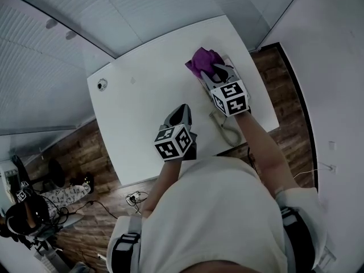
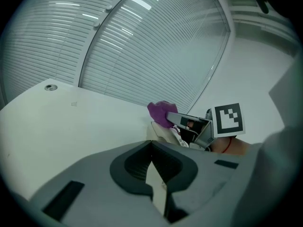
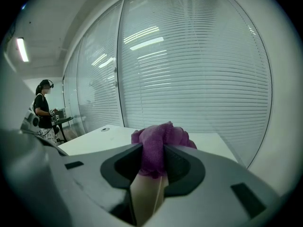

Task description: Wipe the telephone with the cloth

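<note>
Left tongs (image 1: 182, 109), nearest the person: clenched on nothing, over the white surface (image 1: 136, 101), well short of the phone. Right tongs (image 1: 214, 73), further out: clamped on the bunched purple cloth (image 1: 203, 60) (the wad sticks out past the tips). The cloth sits at the far end of the pale beige desk telephone (image 2: 162, 133), which lies under the right tongs near the surface's right edge. Contact looks likely, can't confirm. Judgement: pickup done, wipe starting or in progress. How much of the phone is already wiped can't be read.
</note>
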